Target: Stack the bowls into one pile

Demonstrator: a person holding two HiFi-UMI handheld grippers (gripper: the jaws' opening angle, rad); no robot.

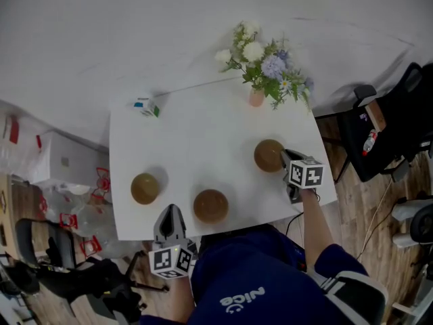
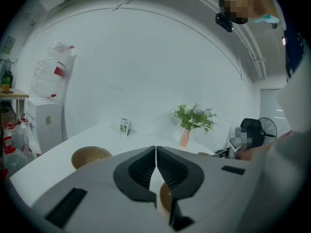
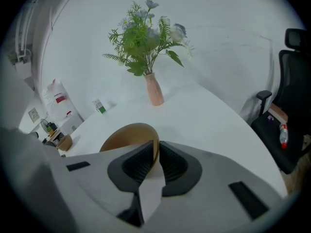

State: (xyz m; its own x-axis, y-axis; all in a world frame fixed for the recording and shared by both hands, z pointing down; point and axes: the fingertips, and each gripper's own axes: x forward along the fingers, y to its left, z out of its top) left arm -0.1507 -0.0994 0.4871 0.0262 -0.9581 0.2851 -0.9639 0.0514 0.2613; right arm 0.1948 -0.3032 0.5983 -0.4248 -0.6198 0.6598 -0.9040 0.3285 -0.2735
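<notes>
Surface [image 1: 203, 141]: white, carrying three brown bowls set apart from one another, none stacked.
Right bowl [image 1: 268, 155]: at the surface's right side, nearest the vase. Its near rim stands between the pads of the right tongs.
Right tongs [image 1: 285, 156]: pinching the right bowl's rim [image 3: 129, 136], one pad inside the wall and one outside. The right gripper view [image 3: 158, 152] shows the rim running down into the narrow slot between the pads, with the bowl's body to the left of it.
Middle bowl [image 1: 211, 206]: near the front edge, just right of the left tongs' tips. It is not touched.
Left bowl [image 1: 145, 188]: near the front-left corner, ahead and left of the left tongs, apart from them.
Left tongs [image 1: 170, 212]: pressed together with nothing between them [image 2: 155, 149], tips at the front edge between the left and middle bowls.
Vase [image 1: 256, 98]: pink, with flowers, at the far edge.
Carton [image 1: 146, 106]: small, at the far-left corner.
</notes>
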